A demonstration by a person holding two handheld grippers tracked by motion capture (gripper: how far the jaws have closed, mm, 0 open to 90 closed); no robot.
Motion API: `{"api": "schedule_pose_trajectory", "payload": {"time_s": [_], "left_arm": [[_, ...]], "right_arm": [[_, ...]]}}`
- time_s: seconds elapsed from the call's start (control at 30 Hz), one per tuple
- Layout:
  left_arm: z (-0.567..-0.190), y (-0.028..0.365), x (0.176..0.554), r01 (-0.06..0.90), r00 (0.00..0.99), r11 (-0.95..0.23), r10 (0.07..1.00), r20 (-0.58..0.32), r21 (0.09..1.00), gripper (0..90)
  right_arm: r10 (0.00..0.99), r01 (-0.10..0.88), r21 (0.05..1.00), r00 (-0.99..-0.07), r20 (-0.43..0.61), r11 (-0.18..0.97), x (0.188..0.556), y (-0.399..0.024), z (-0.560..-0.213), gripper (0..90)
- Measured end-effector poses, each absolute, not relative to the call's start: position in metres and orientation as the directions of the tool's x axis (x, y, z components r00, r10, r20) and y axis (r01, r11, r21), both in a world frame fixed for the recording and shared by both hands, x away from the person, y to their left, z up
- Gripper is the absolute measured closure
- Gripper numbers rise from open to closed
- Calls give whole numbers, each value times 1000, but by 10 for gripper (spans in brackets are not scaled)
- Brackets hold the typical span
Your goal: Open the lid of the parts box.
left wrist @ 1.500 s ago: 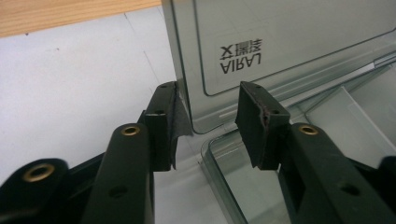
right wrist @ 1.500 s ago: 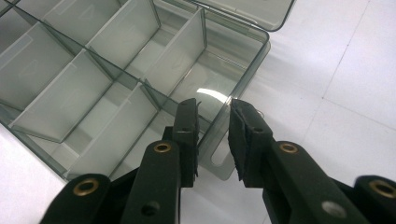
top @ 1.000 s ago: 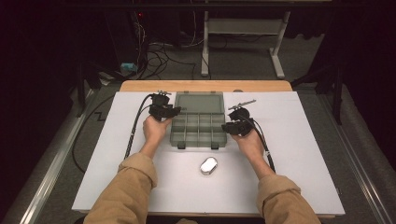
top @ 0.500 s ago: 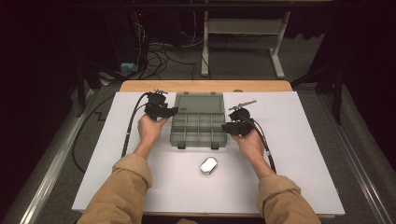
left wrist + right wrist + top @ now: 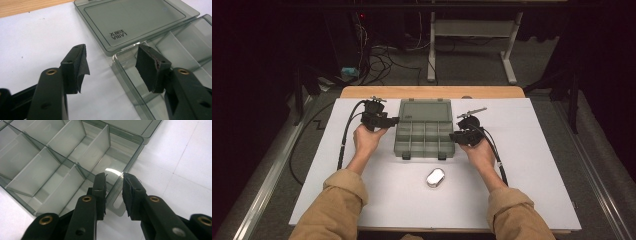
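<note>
High view: the open box (image 5: 424, 132) lies on the white surface (image 5: 532, 165), its lid flat on the far side. The left hand-held gripper (image 5: 393, 120) sits at the box's left edge, the right hand-held gripper (image 5: 454, 136) at its right edge. A small silvery object (image 5: 435, 177) lies nearer the person than the box.

Left gripper view: the jaws have just been opening and stand apart over the box's corner (image 5: 130, 75), pressing nothing.

Right gripper view: the jaws straddle the box's side wall (image 5: 117, 192), narrowly apart; whether the pads press it I cannot tell.

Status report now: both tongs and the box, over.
Left tongs open, just opening, straddling box corner. Right tongs astride box wall, grip unclear. Lid open flat. Nothing in the way.
</note>
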State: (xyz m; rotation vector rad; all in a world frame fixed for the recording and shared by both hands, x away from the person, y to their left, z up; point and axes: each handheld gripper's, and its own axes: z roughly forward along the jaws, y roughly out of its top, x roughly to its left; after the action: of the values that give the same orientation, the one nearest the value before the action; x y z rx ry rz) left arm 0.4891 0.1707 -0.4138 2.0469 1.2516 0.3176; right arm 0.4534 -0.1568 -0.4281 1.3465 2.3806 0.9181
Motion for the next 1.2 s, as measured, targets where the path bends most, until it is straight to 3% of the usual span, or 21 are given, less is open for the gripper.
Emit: {"api": "schedule_pose_trajectory", "payload": {"time_s": [0.43, 0.6, 1.2], "left_arm": [[-404, 173, 467, 624, 544, -323, 833, -99, 712, 416], [-401, 173, 458, 607, 565, -333, 820, -97, 722, 421], [-404, 184, 428, 568, 593, -318, 798, -109, 759, 430]], "right_arm": [[827, 655, 643, -559, 58, 397, 452, -156, -428, 722], [819, 647, 648, -570, 62, 402, 450, -155, -427, 670], [810, 609, 719, -576, 111, 334, 428, -186, -417, 609]]}}
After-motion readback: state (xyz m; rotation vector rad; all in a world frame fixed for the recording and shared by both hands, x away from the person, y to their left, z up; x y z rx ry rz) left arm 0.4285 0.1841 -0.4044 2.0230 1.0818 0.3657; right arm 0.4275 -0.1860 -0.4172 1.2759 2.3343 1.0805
